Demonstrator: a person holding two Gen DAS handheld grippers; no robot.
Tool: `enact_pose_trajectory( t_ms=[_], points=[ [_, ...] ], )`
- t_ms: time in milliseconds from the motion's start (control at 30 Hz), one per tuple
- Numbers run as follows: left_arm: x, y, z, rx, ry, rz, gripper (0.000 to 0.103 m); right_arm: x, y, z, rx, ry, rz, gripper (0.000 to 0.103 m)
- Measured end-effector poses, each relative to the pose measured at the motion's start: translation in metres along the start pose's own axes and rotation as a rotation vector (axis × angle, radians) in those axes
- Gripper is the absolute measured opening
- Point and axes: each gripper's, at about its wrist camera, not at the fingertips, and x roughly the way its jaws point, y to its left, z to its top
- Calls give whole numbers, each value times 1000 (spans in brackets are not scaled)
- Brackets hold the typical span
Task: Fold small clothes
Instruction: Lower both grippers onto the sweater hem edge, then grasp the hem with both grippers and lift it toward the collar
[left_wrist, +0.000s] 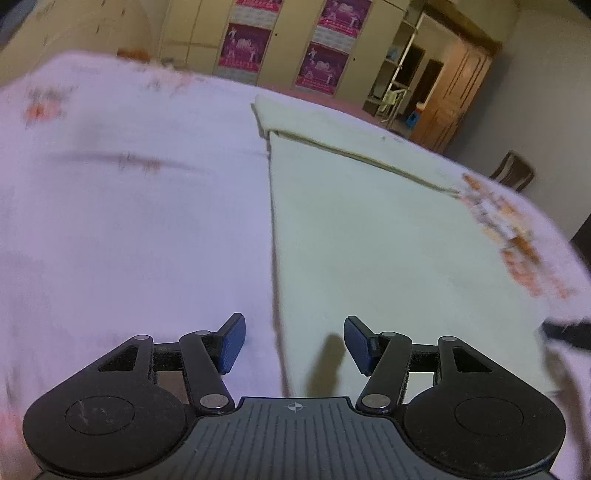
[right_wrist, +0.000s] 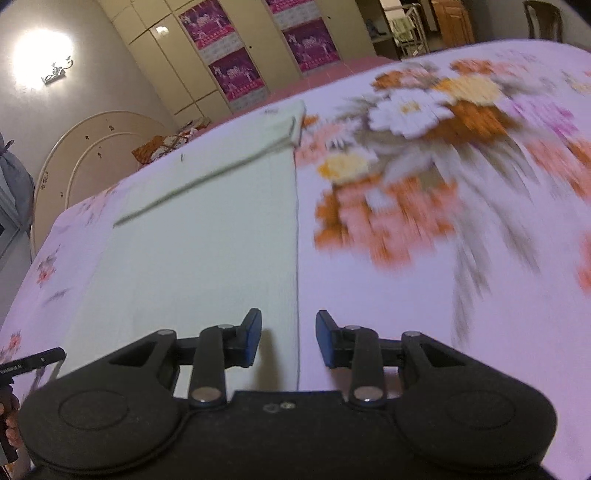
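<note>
The pale garment (left_wrist: 369, 240) is lying flat on the bedsheet (left_wrist: 129, 221), one fold apparently done, more remaining. The left gripper (left_wrist: 294, 343) and right gripper (right_wrist: 288, 338) are hovering at its side edges, jaws apart, holding nothing.

I see one pale, creamy-white cloth (left_wrist: 369, 236) lying flat on my flowery pink bed sheet (left_wrist: 129, 206). It is smooth and folded — one layer sits on top, with its edge running slantwise across the far part. A small piece sticks out at the far corner.
</note>
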Motion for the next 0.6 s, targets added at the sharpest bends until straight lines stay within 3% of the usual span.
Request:
enact_pose_trajectory(
  t_ms=[233,367,400,467,600],
  points=[
    [-16,29,-38,-268,44,-269,59,-31,-16,-50,197,24,110,32],
    [-5,37,-42,-343,41,-336,58,-27,-19,-55,284,20,162,32],
    [0,39,-42,-363,41,-352,55,-24,-21,-54,312,19,176,32],
    [10,41,-42,-377,64,-362,38,-16,-20,-52,347,25,196,31],
    [17,36,-49,-361,71,-359,29,-6,-9,-50,325,47,201,25]
  ],
)
